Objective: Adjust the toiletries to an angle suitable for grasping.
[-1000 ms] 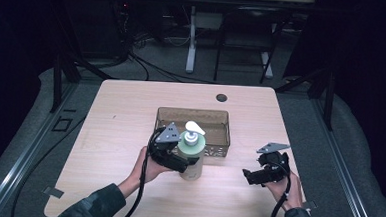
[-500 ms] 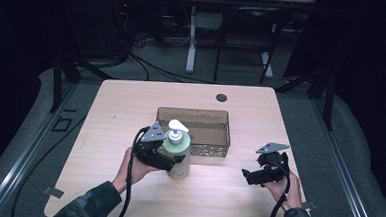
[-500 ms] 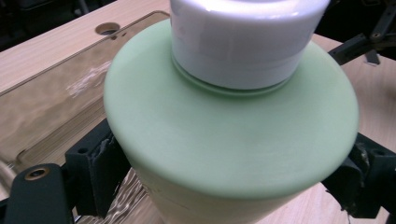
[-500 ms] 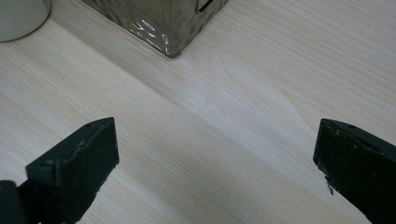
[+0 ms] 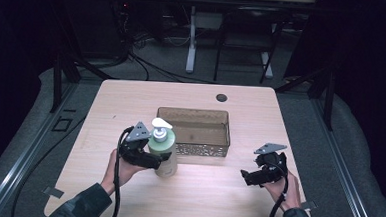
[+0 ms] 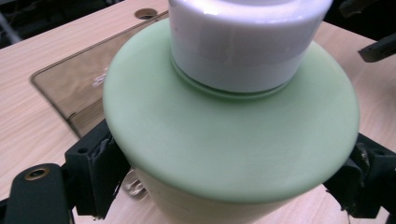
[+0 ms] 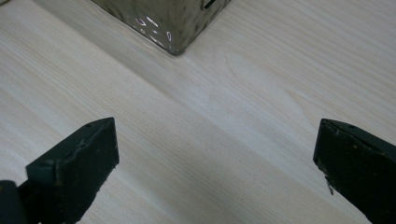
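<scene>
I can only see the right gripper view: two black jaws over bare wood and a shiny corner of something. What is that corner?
Observer: It's a corner of a clear brown tray in the middle of the table.
Operator: Anything in it?
Observer: Nothing that the high view shows.
Operator: And the other hand?
Observer: Its left gripper is closed around a green pump bottle, beside the tray's near left corner.

wooden table [image 5: 131, 105], mesh basket [image 5: 194, 133], pump bottle [image 5: 163, 149]
</scene>
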Motion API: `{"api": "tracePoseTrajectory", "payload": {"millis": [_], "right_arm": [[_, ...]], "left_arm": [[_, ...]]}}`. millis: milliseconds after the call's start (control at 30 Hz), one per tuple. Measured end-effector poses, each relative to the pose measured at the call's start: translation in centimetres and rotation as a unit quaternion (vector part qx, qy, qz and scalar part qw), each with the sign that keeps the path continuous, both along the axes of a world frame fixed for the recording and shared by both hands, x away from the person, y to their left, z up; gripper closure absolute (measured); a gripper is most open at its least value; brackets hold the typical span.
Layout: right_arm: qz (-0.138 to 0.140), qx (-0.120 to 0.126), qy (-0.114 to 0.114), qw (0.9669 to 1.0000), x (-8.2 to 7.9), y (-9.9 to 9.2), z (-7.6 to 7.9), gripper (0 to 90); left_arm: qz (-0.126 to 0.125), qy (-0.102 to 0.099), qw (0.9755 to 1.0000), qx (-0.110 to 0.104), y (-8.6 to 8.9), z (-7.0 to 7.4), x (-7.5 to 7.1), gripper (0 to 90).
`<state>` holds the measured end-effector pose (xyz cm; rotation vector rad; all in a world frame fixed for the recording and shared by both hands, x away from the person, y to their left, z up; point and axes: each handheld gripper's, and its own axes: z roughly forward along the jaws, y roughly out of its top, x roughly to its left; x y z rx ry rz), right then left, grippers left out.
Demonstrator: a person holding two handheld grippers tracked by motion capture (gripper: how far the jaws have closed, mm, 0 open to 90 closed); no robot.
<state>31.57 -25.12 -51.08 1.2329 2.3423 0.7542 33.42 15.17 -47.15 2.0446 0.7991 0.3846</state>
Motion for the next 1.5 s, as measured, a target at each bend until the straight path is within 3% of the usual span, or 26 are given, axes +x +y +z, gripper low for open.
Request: {"api": "tracePoseTrajectory", "payload": {"millis": [267, 400, 833, 1033, 1233, 1500], "right_arm": [[-0.002, -0.015, -0.002, 0.9999, 0.1, 0.0, -0.4, 0.0], [-0.004, -0.018, -0.001, 0.9998, 0.2, -0.1, -0.5, 0.0], [-0.003, -0.018, -0.001, 0.9998, 0.2, 0.0, -0.6, 0.0], [-0.001, -0.016, -0.001, 0.9999, 0.2, 0.0, -0.5, 0.0], [-0.001, -0.014, 0.000, 0.9999, 0.3, -0.1, -0.4, 0.0], [0.004, -0.016, 0.003, 0.9999, 0.2, 0.1, -0.4, 0.0]], "left_arm": [[0.042, 0.001, 0.9991, 0.004, 0.4, 0.0, -0.3, 12.7], [0.058, -0.013, 0.9980, 0.022, 0.2, -0.1, -0.6, 12.6], [0.090, -0.022, 0.9957, 0.014, 0.3, -0.4, -0.7, 12.5], [0.077, -0.023, 0.9968, 0.008, 0.6, -0.4, -0.7, 11.8], [0.052, -0.019, 0.9984, 0.005, 1.1, 0.4, -1.0, 2.6], [0.011, 0.001, 0.9999, 0.004, 2.7, 1.9, -0.9, 0.1]]}}
